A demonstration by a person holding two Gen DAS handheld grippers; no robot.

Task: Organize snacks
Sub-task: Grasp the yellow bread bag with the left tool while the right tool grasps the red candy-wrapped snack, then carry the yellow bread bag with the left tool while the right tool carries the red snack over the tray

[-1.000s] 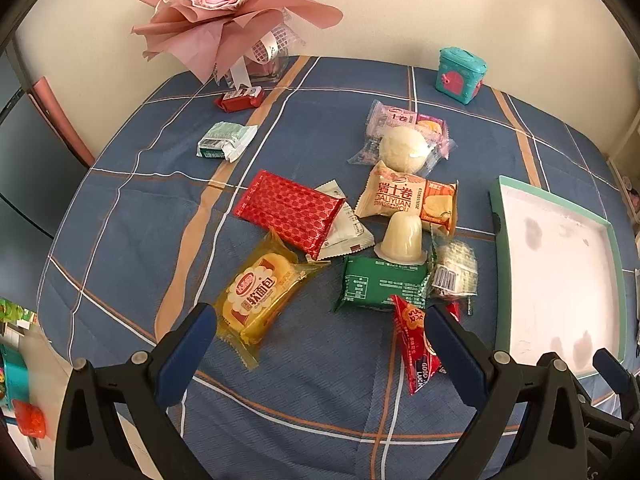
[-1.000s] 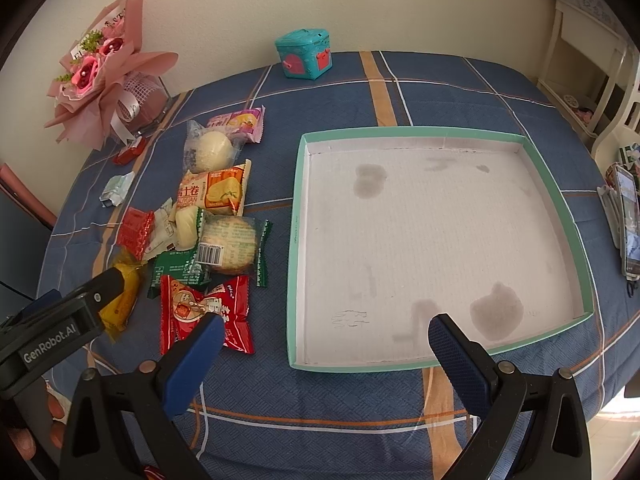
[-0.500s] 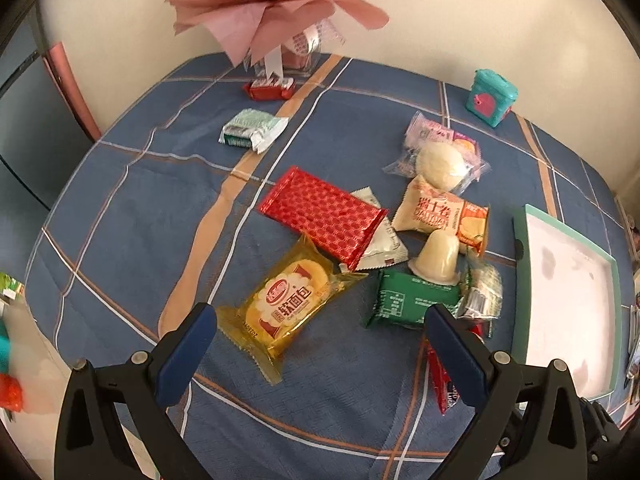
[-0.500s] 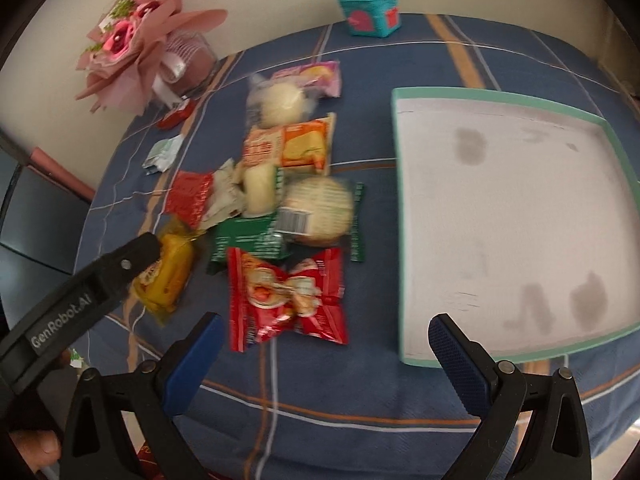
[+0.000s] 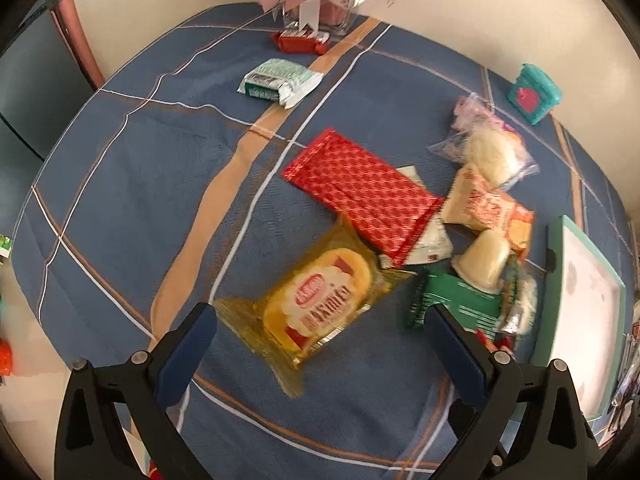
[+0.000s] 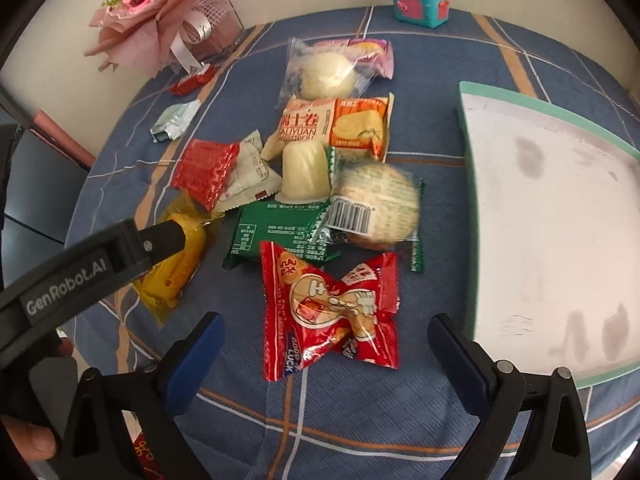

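My left tongs (image 5: 320,334): wide open, holding nothing. The yellow cake pack (image 5: 316,308) lies right between the two blue tips, on the cloth.
My right tongs (image 6: 325,344): wide open too, holding nothing. The red candy bag (image 6: 330,312) lies between its tips, just ahead of them.
Yellow cake pack, place: at the near left edge of the snack pile, touching the red checked pack (image 5: 360,190). In the right view, one finger of my left tongs hangs over it.
Red candy bag, place: left of the white tray (image 6: 556,240), apart from it, and touching the green pack (image 6: 276,236) behind it.
Other snacks: a jelly cup (image 6: 306,174), a round cake in clear wrap (image 6: 376,206), an orange roll pack (image 6: 332,128) and a white bun (image 6: 326,74), all in a heap left of the tray.
Table: a blue cloth (image 5: 160,168) with orange and white lines.
Room: a pink flower bunch (image 6: 160,12) and a teal little box (image 6: 420,2) stand at the far side, by a pale wall.
Yellow pack, pointing: its long side runs slanted, from near left up to far right.
Red candy bag, pointing: its long side runs about away from me, with a pinched middle.
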